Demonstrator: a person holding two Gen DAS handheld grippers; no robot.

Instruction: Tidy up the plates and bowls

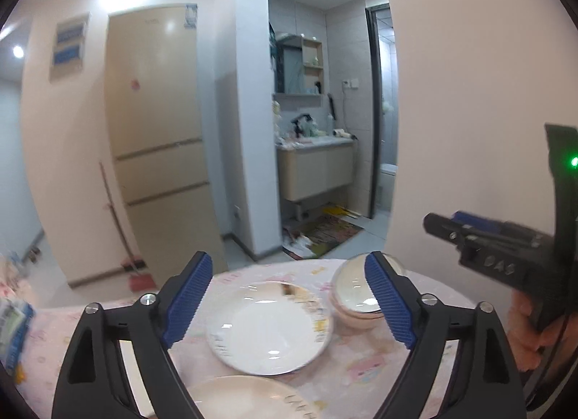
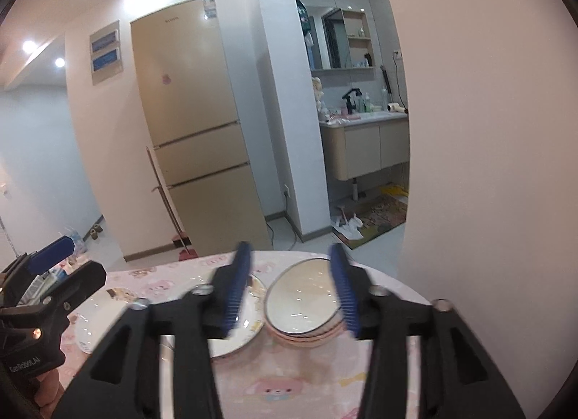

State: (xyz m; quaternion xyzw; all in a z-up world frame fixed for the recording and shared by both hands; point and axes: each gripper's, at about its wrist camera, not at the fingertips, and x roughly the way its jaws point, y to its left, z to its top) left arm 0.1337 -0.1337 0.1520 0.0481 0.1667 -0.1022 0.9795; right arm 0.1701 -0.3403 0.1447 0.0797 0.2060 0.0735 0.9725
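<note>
On the round table [image 1: 365, 364], covered in a pink cartoon cloth, a white plate [image 1: 269, 325] lies in the middle. Another plate [image 1: 245, 397] sits nearer, at the bottom edge. A stack of pink bowls [image 1: 356, 298] stands to the right, partly behind a finger. My left gripper [image 1: 289, 274] hovers above the plates, open and empty. In the right wrist view the bowl stack [image 2: 303, 301] lies just beyond my right gripper [image 2: 290, 253], which is open with nothing between its pads. A plate [image 2: 253, 292] is half hidden behind its left finger, and another plate [image 2: 95, 325] lies further left.
A beige fridge [image 1: 159, 137] with a broom [image 1: 119, 224] beside it stands beyond the table. A bathroom vanity [image 1: 314, 169] shows through the archway. A pale wall [image 2: 487, 166] rises close on the right. A blue and white package [image 1: 14, 325] lies at the table's left edge.
</note>
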